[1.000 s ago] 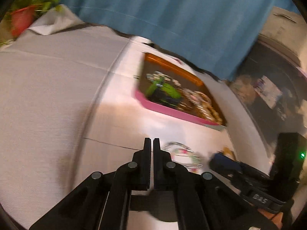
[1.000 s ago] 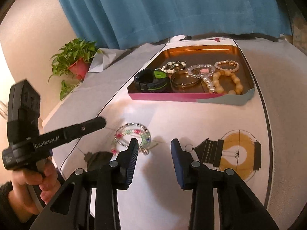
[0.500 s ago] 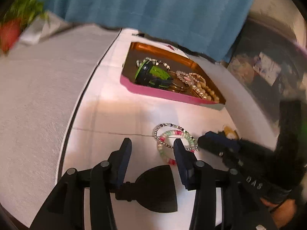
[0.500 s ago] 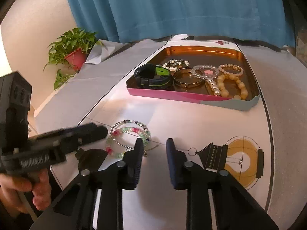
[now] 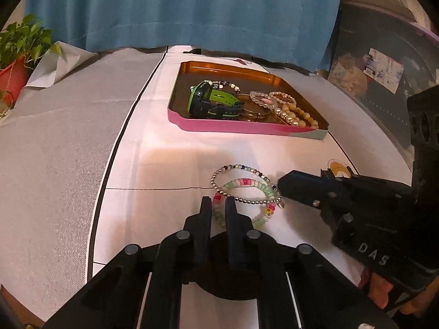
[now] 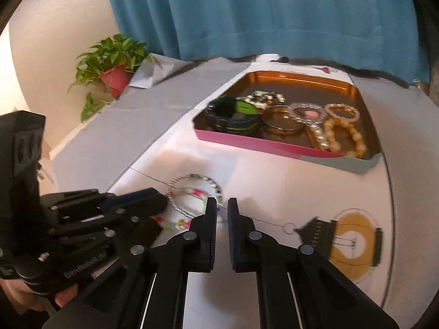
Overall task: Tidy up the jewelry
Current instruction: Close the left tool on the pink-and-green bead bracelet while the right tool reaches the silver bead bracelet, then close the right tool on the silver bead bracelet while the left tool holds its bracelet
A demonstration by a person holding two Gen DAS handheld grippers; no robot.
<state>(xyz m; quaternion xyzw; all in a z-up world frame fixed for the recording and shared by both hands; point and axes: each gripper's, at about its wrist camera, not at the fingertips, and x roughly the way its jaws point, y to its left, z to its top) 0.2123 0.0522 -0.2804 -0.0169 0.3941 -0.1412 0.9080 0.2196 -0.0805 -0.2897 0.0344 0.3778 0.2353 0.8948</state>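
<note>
- Both grippers have closed in on the loose bracelets (image 5: 245, 192) since a second ago: the left gripper (image 5: 218, 205) has just narrowed onto the pastel bead strand, the right gripper (image 6: 221, 208) has just narrowed at the silver one's edge; whether it grips it I cannot tell
- Bracelets lie on the bench (image 5: 164, 164), near the tray (image 5: 233, 130)
- Watch and several bracelets already sit in the tray; this tangle remains
- "DAS" is legible on the right gripper

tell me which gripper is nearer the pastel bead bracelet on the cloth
Left. The left gripper has closed its jaws around the pastel bead bracelet at its near edge. The right gripper, jaws also closing, sits just beside its right side.
</note>
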